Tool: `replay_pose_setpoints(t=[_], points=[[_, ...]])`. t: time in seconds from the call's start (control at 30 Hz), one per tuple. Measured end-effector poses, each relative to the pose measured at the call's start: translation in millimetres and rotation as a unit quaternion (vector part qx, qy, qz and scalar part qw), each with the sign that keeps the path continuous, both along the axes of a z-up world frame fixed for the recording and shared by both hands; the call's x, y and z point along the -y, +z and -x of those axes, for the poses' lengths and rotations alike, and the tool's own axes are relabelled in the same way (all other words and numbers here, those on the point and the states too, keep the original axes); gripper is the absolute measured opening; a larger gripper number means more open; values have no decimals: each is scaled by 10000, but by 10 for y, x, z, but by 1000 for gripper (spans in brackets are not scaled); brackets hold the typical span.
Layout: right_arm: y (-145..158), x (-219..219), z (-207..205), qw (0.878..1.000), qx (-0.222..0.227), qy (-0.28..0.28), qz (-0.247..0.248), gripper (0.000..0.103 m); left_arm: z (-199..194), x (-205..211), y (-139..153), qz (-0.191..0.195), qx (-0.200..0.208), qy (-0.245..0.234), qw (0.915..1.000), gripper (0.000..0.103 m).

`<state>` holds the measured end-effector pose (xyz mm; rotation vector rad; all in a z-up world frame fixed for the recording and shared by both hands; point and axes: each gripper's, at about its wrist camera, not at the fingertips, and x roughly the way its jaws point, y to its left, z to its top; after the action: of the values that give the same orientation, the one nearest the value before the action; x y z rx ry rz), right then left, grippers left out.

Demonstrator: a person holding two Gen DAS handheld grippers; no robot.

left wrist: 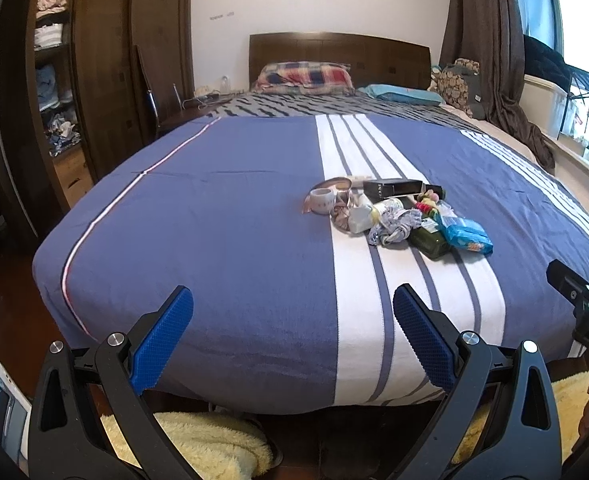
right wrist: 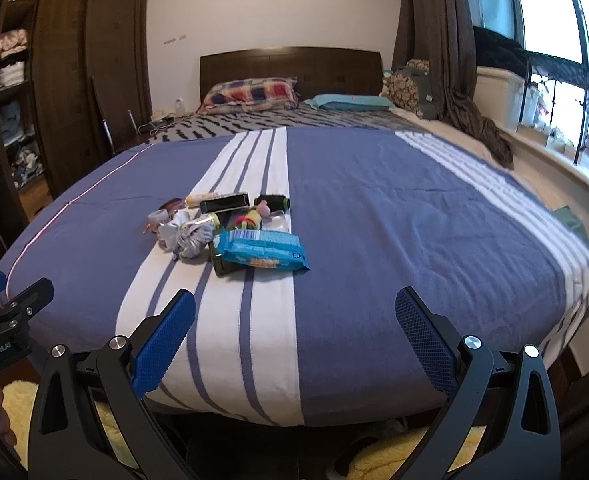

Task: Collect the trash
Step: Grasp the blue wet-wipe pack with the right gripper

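Both hand-held grippers spread wide, trash pile (right wrist: 230, 232) on bed (right wrist: 394, 240)

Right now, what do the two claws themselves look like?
Both match: the left claw and right claw have black skeletal frames with triangular cut-outs and round silver pivot bolts. Their fingers carry bright blue, finely textured pads. The left claw's body shows white "GenRobot.AI" lettering in the right wrist view.

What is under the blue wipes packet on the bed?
The blue wipes packet rests partly on a dark green bottle. The bottle's covered part is hidden.
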<state>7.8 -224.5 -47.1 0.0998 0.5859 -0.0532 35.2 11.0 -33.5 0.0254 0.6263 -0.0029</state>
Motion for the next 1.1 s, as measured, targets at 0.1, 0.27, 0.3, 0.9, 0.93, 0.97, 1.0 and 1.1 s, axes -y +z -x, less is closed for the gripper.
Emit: replay_pose_setpoints(t=[0.1, 0.27, 0.3, 0.9, 0.93, 0.97, 1.0, 1.1], points=[[-66, 0, -137, 10000, -73, 59, -22, 100, -93, -17, -29, -17, -43, -42, 10000, 95], [-257, -48, -388, 9990, -354, 253, -126, 100, -273, -14, -77, 26, -137, -124, 9998, 95], [-310, -63, -449, 9984, -439, 324, -148, 100, -307, -10, -92, 50, -179, -143, 9997, 95], [-441, -335, -1220, 9961, -485, 740, -12, 91, -831, 129, -192, 116, -455, -326, 9984, 95], [-455, -304, -1264, 9958, -540, 731, -128, 88, -860, 140, -201, 109, -469, -334, 9983, 95], [-471, -278, -1300, 9954, -584, 722, -219, 86, -877, 137, -204, 109, -481, -337, 9982, 95], [-486, -248, -1330, 9953, -634, 691, -261, 85, -897, 143, -209, 105, -490, -342, 9982, 95], [-496, -179, -1375, 9961, -662, 550, -168, 82, -958, 172, -218, 94, -517, -376, 9979, 95]])
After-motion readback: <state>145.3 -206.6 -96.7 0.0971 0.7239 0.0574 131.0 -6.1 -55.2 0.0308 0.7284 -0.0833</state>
